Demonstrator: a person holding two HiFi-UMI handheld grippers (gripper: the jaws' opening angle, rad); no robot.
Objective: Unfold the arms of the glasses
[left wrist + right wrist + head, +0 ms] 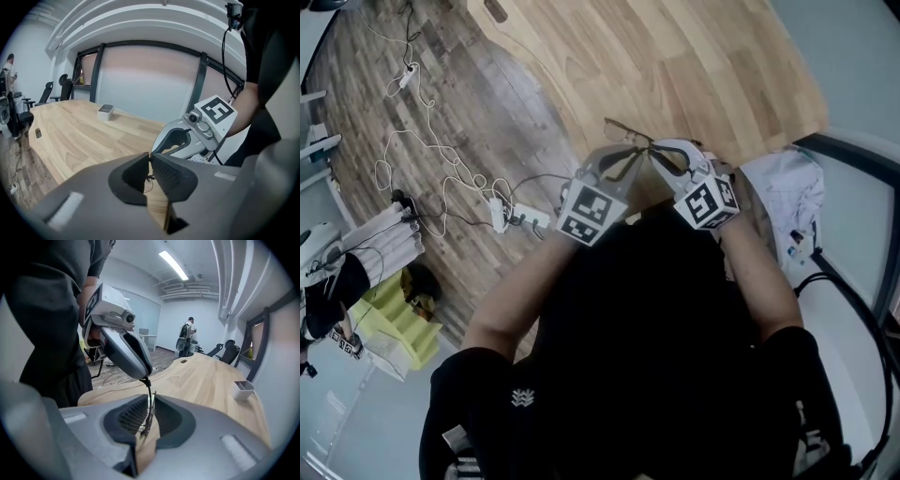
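Thin dark-framed glasses [625,148] hang in the air over the near edge of the wooden table [694,66], held between my two grippers. My left gripper [605,167] is shut on one side of them; in the left gripper view only a thin bit of the glasses' wire [150,177] shows between the closed pads. My right gripper [664,155] is shut on the other side. In the right gripper view a slim dark arm of the glasses [149,401] runs from the left gripper's tip [143,373] down into my right gripper [149,412]. The lenses are mostly hidden.
A small white tray [106,111] stands far off on the table. White cables and a power strip [520,217] lie on the wood floor to the left. A white bundle [783,197] sits at right. Office chairs [63,86] and a distant person [187,336] are beyond.
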